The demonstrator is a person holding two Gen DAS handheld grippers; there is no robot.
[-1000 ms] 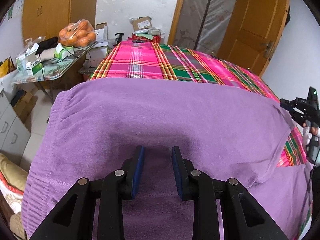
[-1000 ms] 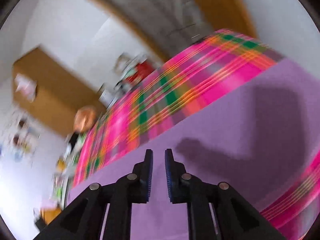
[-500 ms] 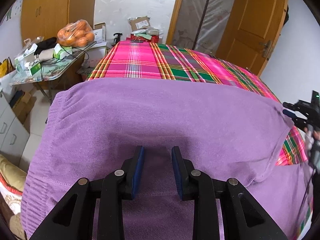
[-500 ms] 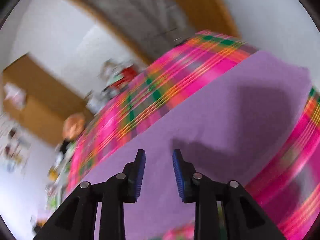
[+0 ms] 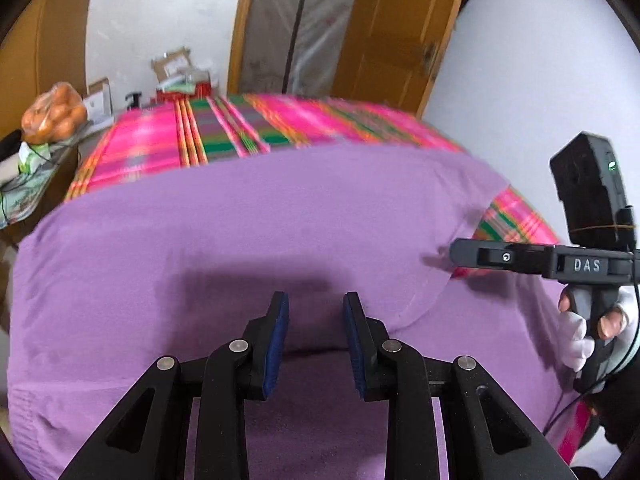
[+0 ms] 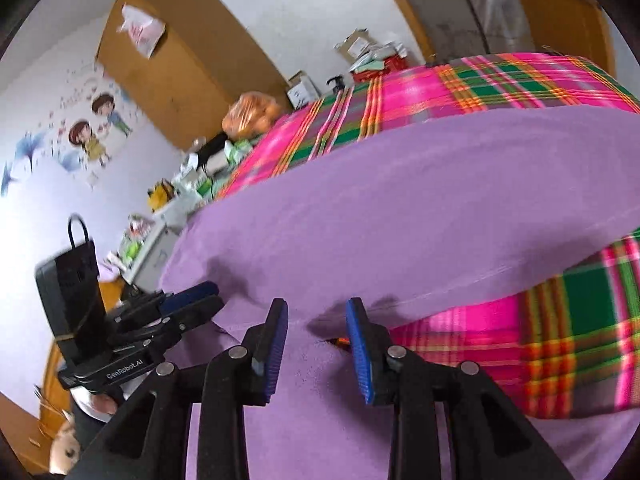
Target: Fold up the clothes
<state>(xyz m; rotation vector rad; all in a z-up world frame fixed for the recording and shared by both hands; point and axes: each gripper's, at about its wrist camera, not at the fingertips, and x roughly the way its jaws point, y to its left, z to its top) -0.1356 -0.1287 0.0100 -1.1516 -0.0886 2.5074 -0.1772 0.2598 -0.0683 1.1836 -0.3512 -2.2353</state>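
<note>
Purple knit fabric, the garment you are folding, lies spread across the bed over a pink, green and orange plaid cover. A folded layer runs across it, and its hemmed edge curves down toward the near right in the left wrist view.

Your left claw hovers over the near part of the garment with its blue pads apart and nothing pinched between them. Your right claw sits over the garment's hem where the plaid cover shows beside it; its jaws stand parted, and no cloth is gripped. In the left wrist view you can see that right claw reaching in from the right, with your gloved hand on its handle.

Beyond the bed, on the far left, a cluttered surface carries a bag of oranges. A wooden door stands at the far side, and cartoon stickers mark the wall in the right wrist view.
</note>
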